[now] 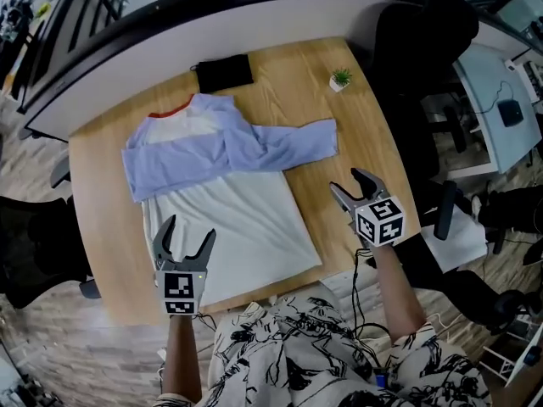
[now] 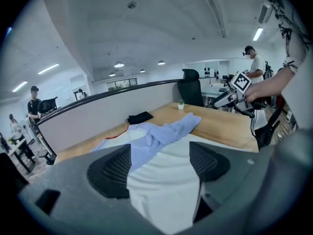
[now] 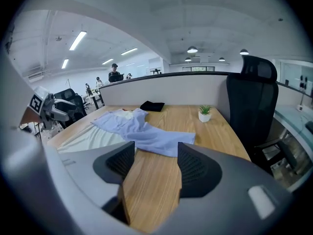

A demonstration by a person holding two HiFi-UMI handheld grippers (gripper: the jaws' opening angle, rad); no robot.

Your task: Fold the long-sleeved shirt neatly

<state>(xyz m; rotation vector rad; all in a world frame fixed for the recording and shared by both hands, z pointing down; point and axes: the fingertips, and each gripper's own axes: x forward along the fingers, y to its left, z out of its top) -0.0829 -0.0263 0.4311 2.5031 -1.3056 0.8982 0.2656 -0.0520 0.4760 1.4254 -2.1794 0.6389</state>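
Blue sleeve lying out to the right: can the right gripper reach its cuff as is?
Probably yes. The right gripper, jaws open and empty, hovers just short of the sleeve cuff; only bare table lies between them.

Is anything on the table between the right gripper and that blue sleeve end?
Nothing visible. Only bare table lies between the right gripper and the sleeve; the small plant sits farther back.

No legible words, numbers, labels or brand names anywhere. Only black-and-white square markers (image 1: 180, 292), not readable as text, on the cubes of the left gripper (image 1: 188, 232) and right gripper (image 1: 347, 182).
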